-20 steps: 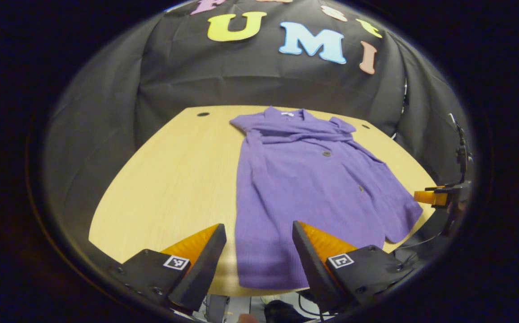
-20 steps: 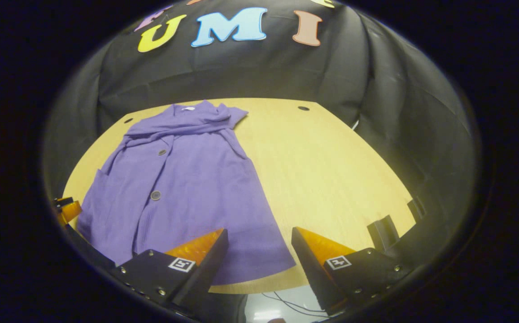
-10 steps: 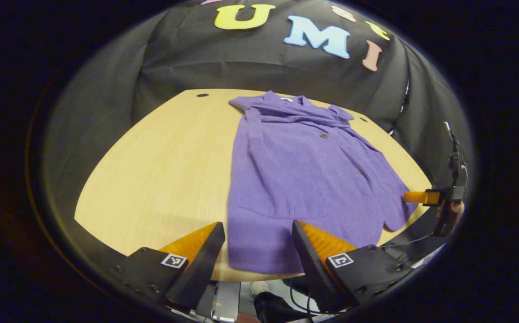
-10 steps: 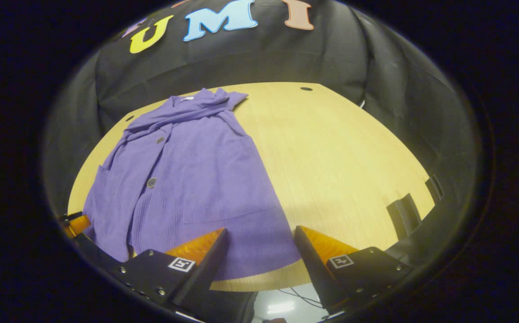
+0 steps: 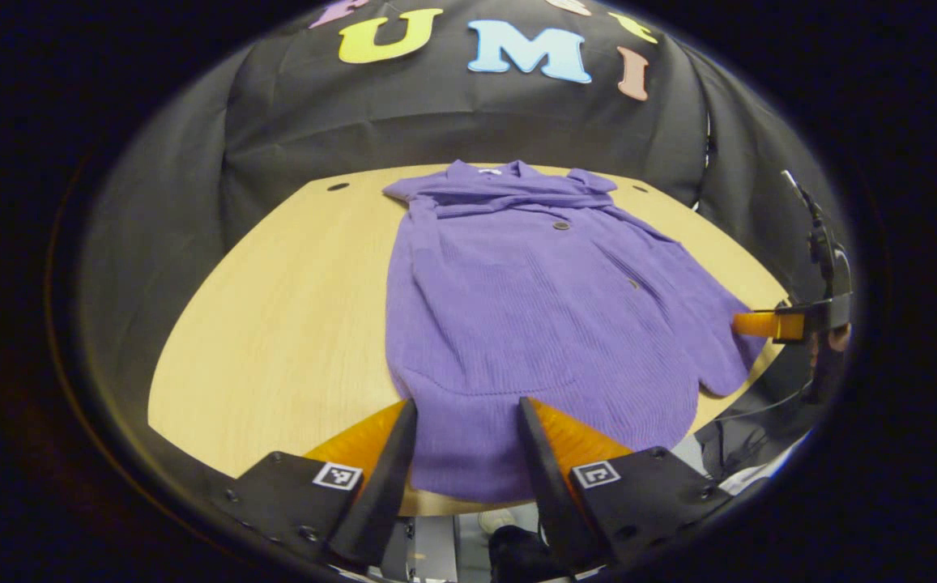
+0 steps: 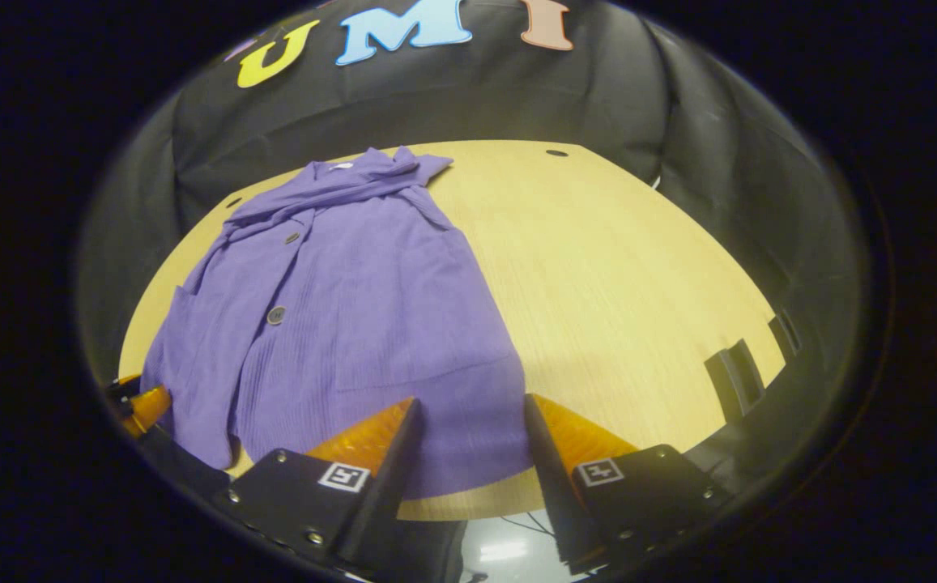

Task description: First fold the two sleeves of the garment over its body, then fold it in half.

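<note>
- A purple garment (image 5: pixel 533 324) lies flat on a light wooden table (image 5: pixel 274 308), buttons facing up, collar at the far edge near the booth wall.
- Both sleeves (image 5: pixel 508 198) lie folded across the chest, just below the collar.
- In the left gripper view, the left gripper (image 5: pixel 464 441) sits at the garment's near hem, its jaws spread apart with the hem's left corner lying between them; the fingers are not pressed onto the cloth.
- Farther to that gripper's right, the other gripper's finger (image 5: pixel 764 324) reaches the garment's opposite near corner.
- In the right gripper view, the right gripper (image 6: pixel 468 437) is likewise spread wide over the hem's right corner, with cloth between the fingers and nothing clamped.
- To its left, a finger of the left gripper shows at the hem's other corner.
</note>
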`<state>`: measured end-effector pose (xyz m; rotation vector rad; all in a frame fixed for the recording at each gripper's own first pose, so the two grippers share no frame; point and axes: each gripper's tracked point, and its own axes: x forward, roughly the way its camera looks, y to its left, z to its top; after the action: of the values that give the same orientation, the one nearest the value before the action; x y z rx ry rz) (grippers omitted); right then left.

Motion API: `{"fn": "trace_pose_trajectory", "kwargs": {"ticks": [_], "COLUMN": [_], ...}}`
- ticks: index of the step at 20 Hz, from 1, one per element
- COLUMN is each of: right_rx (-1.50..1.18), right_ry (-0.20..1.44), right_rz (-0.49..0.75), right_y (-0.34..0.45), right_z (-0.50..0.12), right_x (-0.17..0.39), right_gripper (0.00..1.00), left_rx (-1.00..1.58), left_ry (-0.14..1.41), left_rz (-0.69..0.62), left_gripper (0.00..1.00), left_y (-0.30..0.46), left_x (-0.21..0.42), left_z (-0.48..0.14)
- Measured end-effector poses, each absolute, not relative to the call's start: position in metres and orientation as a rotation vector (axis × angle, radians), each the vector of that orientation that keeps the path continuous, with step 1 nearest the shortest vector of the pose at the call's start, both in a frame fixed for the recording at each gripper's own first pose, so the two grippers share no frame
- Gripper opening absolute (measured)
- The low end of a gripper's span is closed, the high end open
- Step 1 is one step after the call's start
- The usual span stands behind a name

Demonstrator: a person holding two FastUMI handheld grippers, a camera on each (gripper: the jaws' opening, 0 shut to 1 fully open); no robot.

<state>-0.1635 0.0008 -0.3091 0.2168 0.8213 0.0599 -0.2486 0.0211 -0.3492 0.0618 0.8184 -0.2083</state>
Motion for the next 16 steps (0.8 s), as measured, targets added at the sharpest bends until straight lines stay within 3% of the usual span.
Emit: {"fn": "trace_pose_trajectory", "kwargs": {"ticks": [1, 2, 3, 7, 8, 10, 12, 16], "right_rx": [0.221, 0.229, 0.225, 0.239, 0.264, 0.279, 0.279, 0.399], "right_ry": [0.820, 0.821, 0.825, 0.832, 0.835, 0.836, 0.851, 0.760], "right_rz": [0.060, 0.049, 0.048, 0.055, 0.042, 0.034, 0.048, 0.068], "right_y": [0.003, 0.004, 0.004, 0.009, 0.009, 0.011, 0.013, 0.017], "right_z": [-0.309, -0.309, -0.309, -0.303, -0.304, -0.306, -0.301, -0.252], "right_x": [-0.161, -0.163, -0.163, -0.161, -0.168, -0.158, -0.159, -0.146], "right_gripper": [0.76, 0.60, 0.51, 0.51, 0.07, 0.09, 0.03, 0.03], "left_rx": [0.062, 0.058, 0.060, 0.043, 0.044, 0.008, -0.063, -0.151], "left_ry": [0.820, 0.817, 0.819, 0.821, 0.824, 0.843, 0.865, 0.812], "left_rz": [-0.225, -0.232, -0.249, -0.259, -0.260, -0.254, -0.246, -0.266], "left_gripper": [0.77, 0.65, 0.55, 0.22, 0.20, 0.11, 0.07, 0.07], "left_y": [0.017, 0.015, 0.010, 0.002, 0.003, 0.004, 0.005, 0.003], "left_x": [-0.248, -0.247, -0.249, -0.245, -0.245, -0.242, -0.238, -0.226], "left_z": [-0.349, -0.350, -0.349, -0.351, -0.352, -0.349, -0.346, -0.302]}}
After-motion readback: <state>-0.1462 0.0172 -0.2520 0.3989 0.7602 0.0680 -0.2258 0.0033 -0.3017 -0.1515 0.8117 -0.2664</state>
